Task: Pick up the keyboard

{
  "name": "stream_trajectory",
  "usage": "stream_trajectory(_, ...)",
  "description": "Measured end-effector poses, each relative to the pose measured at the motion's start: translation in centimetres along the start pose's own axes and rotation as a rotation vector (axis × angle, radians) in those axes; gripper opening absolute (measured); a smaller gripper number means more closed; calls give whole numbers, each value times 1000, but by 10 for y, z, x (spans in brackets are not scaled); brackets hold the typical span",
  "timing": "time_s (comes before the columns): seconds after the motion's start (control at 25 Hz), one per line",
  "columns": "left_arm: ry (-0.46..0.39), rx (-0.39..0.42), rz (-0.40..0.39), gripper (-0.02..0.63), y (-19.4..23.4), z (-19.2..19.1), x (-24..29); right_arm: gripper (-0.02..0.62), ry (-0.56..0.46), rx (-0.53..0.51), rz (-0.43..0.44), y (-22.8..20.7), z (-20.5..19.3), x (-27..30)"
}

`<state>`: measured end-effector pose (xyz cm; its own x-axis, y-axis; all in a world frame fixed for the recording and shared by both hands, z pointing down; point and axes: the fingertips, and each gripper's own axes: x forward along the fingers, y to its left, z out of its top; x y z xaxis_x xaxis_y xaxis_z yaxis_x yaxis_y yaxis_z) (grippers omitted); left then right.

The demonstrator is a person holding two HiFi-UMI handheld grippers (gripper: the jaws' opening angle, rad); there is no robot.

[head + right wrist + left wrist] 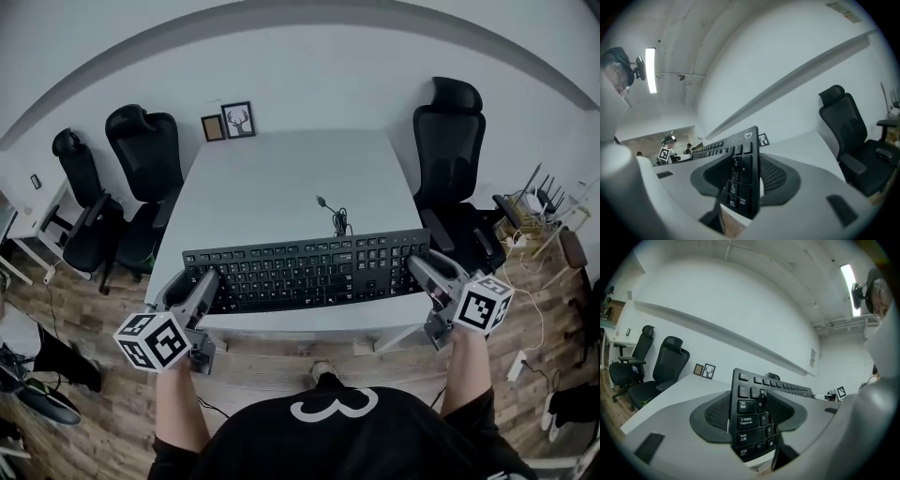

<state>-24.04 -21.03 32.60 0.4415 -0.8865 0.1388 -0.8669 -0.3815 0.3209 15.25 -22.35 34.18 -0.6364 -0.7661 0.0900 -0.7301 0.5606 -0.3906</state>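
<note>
A black full-size keyboard (309, 272) is held crosswise over the near edge of the white table (281, 169), clear of its top. My left gripper (202, 286) is shut on the keyboard's left end, my right gripper (422, 267) on its right end. In the left gripper view the keyboard (752, 427) stands on edge between the grey pads (717, 413), with the left gripper (750, 416) clamping the Caps Lock end. In the right gripper view the keyboard (740, 187) shows its number-pad end, pinched in the right gripper (743, 180). Its cable (336, 217) trails back onto the table.
Two small picture frames (230, 122) lean against the wall at the table's far edge. Black office chairs stand at the left (145, 159) and right (450, 150) of the table. A wire rack (525, 211) and cords lie on the wooden floor at the right.
</note>
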Motion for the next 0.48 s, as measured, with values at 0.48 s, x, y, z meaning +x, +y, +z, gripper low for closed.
stream_trajectory(0.48,-102,4,-43,239,-26,16,-61,170,-128,-81,27,60,23,-51)
